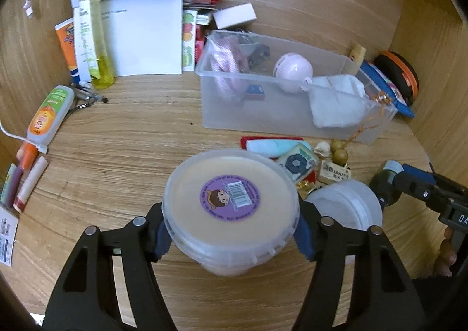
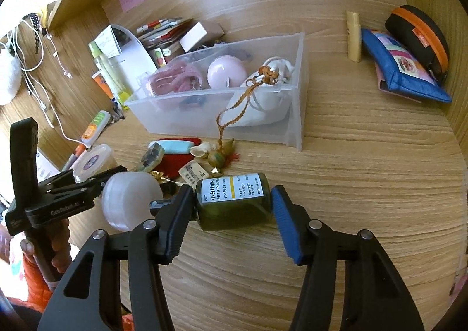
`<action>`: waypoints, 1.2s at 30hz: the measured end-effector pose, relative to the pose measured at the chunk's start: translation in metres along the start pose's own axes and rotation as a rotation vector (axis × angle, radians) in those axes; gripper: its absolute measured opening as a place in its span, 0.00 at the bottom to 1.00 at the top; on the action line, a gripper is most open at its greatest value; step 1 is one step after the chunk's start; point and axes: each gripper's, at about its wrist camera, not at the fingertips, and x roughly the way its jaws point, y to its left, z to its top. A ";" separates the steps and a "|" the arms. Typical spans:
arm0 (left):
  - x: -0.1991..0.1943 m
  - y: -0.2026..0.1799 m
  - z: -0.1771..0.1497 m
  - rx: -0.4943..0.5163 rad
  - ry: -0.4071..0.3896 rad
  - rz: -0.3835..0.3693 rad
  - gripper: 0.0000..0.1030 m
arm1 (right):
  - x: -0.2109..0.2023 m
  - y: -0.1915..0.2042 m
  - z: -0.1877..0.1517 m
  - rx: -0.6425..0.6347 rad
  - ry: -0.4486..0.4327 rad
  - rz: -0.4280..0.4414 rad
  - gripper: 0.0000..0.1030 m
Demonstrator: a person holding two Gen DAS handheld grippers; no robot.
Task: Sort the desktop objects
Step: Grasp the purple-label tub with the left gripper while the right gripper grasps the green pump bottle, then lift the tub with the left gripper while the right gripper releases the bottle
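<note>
My left gripper [image 1: 231, 240] is shut on a round cream tub [image 1: 231, 202] with a purple sticker on its lid, held just above the desk; the tub also shows in the right wrist view [image 2: 92, 162]. My right gripper [image 2: 232, 214] is closed around a small dark green pump bottle [image 2: 234, 199] lying on its side; both blue pads touch its ends. In the left wrist view the bottle [image 1: 384, 181] and right gripper [image 1: 389, 184] sit at far right. A frosted white jar [image 2: 131, 199] lies between the grippers. A clear plastic bin [image 1: 292, 114] holds several items.
A pile of small trinkets [image 2: 187, 161] lies in front of the bin. Tubes, a spray bottle [image 1: 93, 38] and papers stand at back left. A blue pouch [image 2: 400, 67] and a black-orange case [image 2: 421, 35] sit at back right. Cables hang at left.
</note>
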 end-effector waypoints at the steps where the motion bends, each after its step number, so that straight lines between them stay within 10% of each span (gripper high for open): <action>1: -0.002 0.001 0.001 -0.004 -0.002 -0.005 0.62 | -0.001 0.000 0.001 0.004 -0.001 0.001 0.50; 36: -0.049 -0.006 0.070 0.023 -0.189 -0.046 0.62 | -0.043 0.019 0.067 -0.046 -0.207 0.080 0.50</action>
